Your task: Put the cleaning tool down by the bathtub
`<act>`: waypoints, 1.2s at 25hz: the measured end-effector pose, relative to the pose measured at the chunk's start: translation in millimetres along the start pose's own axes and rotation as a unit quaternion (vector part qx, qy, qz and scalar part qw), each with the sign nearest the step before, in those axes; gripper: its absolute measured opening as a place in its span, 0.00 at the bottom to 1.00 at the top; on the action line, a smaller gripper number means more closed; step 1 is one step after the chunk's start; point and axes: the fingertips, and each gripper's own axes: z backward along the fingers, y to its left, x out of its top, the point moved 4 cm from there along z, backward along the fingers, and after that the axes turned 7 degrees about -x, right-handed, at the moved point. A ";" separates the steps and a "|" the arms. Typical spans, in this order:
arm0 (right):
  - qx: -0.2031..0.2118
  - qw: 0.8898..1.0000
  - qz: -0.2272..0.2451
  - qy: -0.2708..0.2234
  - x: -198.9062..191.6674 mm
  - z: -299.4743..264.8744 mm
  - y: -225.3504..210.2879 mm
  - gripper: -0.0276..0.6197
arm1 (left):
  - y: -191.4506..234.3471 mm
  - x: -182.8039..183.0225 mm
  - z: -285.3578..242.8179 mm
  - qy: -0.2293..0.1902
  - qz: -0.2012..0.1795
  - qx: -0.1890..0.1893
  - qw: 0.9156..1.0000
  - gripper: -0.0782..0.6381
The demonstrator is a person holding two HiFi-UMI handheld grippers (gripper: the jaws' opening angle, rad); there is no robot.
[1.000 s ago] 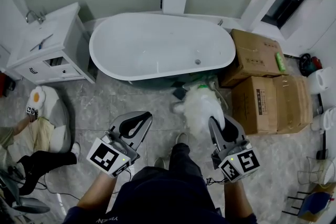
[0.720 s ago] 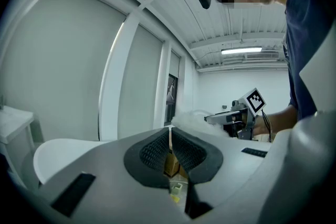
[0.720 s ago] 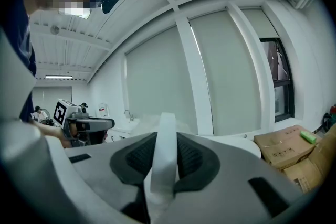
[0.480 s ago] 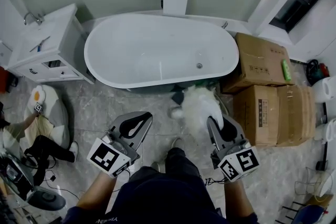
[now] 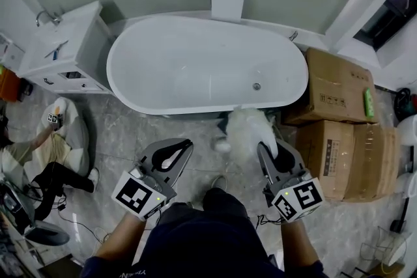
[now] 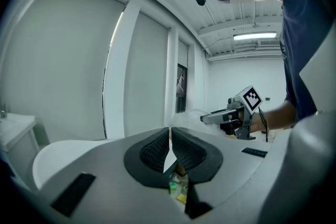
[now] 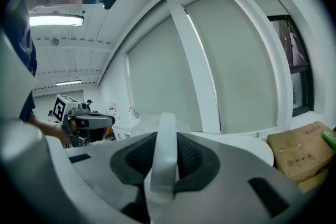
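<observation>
We find right gripper [image 5: 272, 153] pinching duster [image 5: 247, 130] handle nr tub [image 5: 182, 68], duster not yet down; left gripper [image 5: 176, 152] pressed together, w/ nothing.

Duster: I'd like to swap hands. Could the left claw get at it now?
Probably yes: nothing stands between the left claw and the duster, whose fluffy head sticks out past the right claw gripping its handle. The left claw is shut and must open first.
</observation>
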 end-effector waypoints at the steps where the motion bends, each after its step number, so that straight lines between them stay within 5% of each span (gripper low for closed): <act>1: 0.003 1.000 -0.001 0.001 -0.6 -4.4 -4.8 0.18 | 2.2 -1.1 -4.6 0.002 0.002 0.003 1.000 0.16; 21: 0.006 0.995 -0.038 0.089 -63.7 -93.0 -49.3 0.18 | 66.4 -59.5 -37.9 0.059 0.080 0.025 0.995 0.16; 30: -0.059 0.987 -0.067 0.137 -127.8 -129.2 -15.8 0.18 | 110.6 -132.2 -33.4 0.101 0.074 -0.043 0.991 0.16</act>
